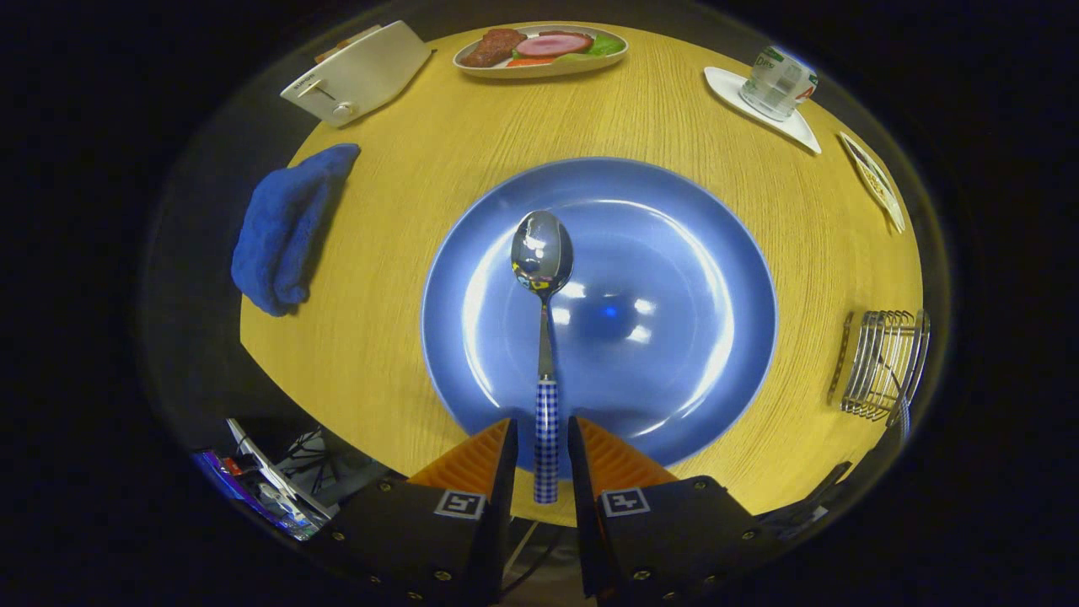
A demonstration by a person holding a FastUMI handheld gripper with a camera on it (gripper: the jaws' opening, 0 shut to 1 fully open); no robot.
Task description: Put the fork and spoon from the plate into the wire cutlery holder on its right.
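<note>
- Spoon (544, 337) is lying on the blue plate (674, 253) with its long axis running straight ahead along the line of the fingers: bowl pointing away toward the plate's middle, checked handle pointing back and passing over the plate's near rim into the gap of the gripper (544, 447).
- The fingers are standing on either side of that handle with a thin slot showing on each side, so they are looking slightly parted and not yet pressing; whether either pad is already touching the handle, I cannot tell.
- The coming move is turning on this alignment: the handle is sitting centred between the fingers, so closing straight in should be catching it across its narrow width, by my reading.
- The wire cutlery holder (881, 362) is standing on the wooden table (379, 295) well off to the right of the plate, with bare tabletop lying between them, which is leaving open room for a carry to the right.
- The table's edge is running close behind the holder, so the approach is likely needing care there.
- A blue cloth (282, 228) is lying left of the plate, away from that path.
- A fork is not something I am making out on the plate.
</note>
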